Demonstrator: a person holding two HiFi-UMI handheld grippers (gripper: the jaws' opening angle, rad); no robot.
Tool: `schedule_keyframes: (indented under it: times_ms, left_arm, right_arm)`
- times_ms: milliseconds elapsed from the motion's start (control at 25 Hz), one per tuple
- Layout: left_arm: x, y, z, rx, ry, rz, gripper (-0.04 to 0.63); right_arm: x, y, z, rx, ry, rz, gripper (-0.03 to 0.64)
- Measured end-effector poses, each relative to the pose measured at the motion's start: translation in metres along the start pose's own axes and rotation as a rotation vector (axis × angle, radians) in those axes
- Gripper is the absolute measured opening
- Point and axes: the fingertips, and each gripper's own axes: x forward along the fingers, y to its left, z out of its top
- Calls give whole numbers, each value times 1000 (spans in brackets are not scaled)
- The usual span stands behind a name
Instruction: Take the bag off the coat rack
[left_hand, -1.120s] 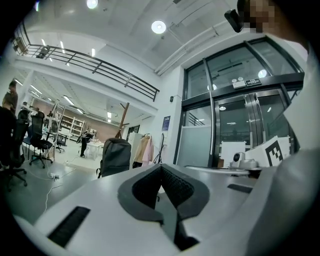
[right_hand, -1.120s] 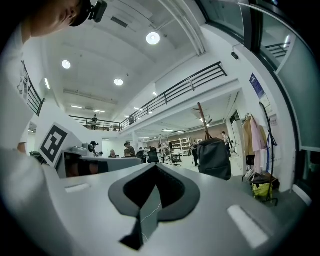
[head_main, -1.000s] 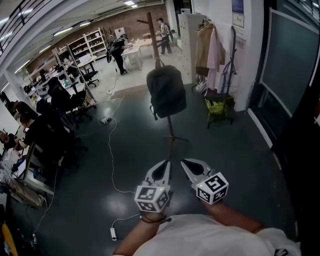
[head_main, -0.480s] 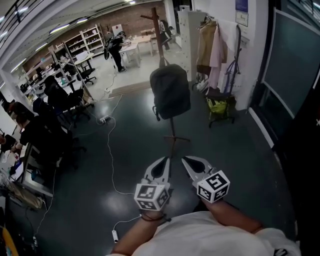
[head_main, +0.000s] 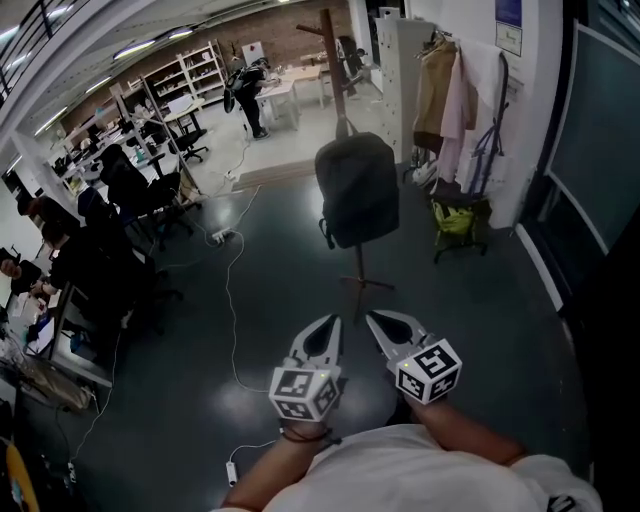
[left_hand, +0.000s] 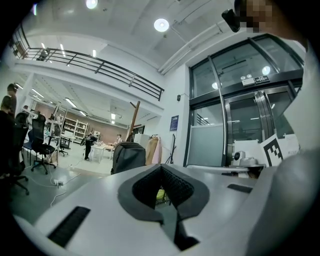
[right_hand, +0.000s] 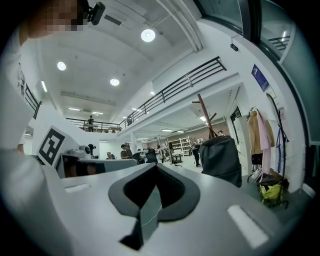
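Observation:
A dark grey backpack (head_main: 358, 190) hangs on a wooden coat rack (head_main: 333, 60) that stands on the dark floor ahead of me. Both grippers are held low and side by side, well short of the bag. The left gripper (head_main: 333, 322) is shut and empty, and so is the right gripper (head_main: 370, 318). The left gripper view shows the backpack (left_hand: 128, 156) and the rack pole (left_hand: 134, 117) beyond its closed tips. From the right gripper the backpack (right_hand: 220, 159) and the rack (right_hand: 205, 117) lie up and to the right of its closed tips.
A clothes rail with coats (head_main: 455, 90) and a yellow-green bag (head_main: 455, 218) stand right of the rack by the wall. A white cable (head_main: 232, 300) runs across the floor at the left. People sit at desks (head_main: 70, 260) at far left. A dark glass front (head_main: 600, 150) lines the right side.
The backpack and rack have shifted right and grown slightly larger in the head view as the view moves toward them. Both grippers keep their place, still shut.

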Motion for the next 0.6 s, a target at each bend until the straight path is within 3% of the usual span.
schedule_keyframes:
  times_ms: [600]
  left_arm:
    - [182,19,20,-4,7,27,6]
  right_arm:
    - [71,-168,42,10,-9,31,2]
